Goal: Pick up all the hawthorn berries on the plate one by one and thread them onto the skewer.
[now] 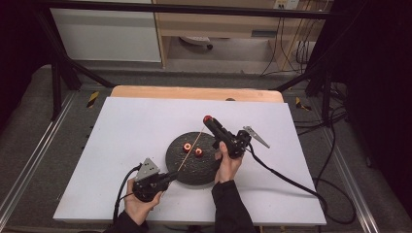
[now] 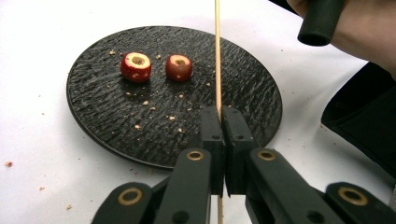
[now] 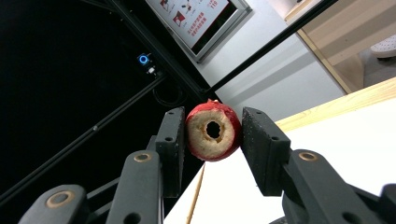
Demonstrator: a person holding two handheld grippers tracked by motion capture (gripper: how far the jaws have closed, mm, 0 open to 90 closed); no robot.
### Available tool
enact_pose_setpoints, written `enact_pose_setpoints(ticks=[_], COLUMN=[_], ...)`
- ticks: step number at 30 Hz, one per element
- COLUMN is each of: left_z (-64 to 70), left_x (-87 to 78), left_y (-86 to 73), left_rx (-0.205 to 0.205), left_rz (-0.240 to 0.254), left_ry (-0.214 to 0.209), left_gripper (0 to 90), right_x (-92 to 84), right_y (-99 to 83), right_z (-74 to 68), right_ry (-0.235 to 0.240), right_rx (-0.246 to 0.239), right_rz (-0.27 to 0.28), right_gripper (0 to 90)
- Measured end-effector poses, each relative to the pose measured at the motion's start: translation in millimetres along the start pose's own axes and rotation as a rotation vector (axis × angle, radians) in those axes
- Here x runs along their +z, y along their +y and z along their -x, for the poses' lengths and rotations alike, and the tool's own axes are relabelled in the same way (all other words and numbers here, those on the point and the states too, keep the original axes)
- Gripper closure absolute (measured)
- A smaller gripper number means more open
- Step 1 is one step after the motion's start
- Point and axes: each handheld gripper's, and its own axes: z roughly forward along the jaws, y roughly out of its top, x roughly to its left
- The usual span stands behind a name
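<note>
A black round plate (image 1: 194, 170) (image 2: 116, 116) lies mid-table with two cored red fruits (image 1: 187, 146) (image 1: 199, 152) (image 2: 136, 66) (image 2: 179, 67) on it. My left gripper (image 1: 171, 176) (image 2: 222, 114) sits at the plate's near edge, shut on a thin wooden skewer (image 1: 190, 148) (image 2: 217, 56) that slants up and away over the plate. My right gripper (image 1: 209, 120) (image 3: 212, 126) is raised past the plate's far edge, shut on a third cored red fruit (image 1: 208, 118) (image 3: 205, 144). Its hole faces the camera, and the skewer (image 3: 196, 196) shows just below it.
The white table top (image 1: 126, 131) carries crumbs around the plate. A wooden board edge (image 1: 194, 92) runs along the back. Cables (image 1: 286, 177) trail from both grippers across the near side. Black frame posts (image 1: 56, 82) stand at the table's far corners.
</note>
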Motion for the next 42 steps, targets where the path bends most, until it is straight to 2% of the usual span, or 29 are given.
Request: enact_pose_setpoints(ticks=[15,30,42], left_z=[2.1,3.5,8.6], left_x=[0.7,3.3,6.5], left_y=[-0.2,1.6,13.0], left_rx=[0.001,-0.031,-0.028], left_rz=[0.010,0.032,0.046], left_ry=[0.001,0.011,0.016], left_gripper=[88.1,88.2,88.3], right_x=[0.0,-0.6,-4.2], right_y=[-5.0,-14.3,-17.4], right_z=[0.0,-0.2,-3.5], right_ry=[0.017,0.027,0.036], right_rx=[0.029,0.058,0.067], right_rz=[0.005,0.000,-0.020], right_gripper=[61.1,61.2,61.3])
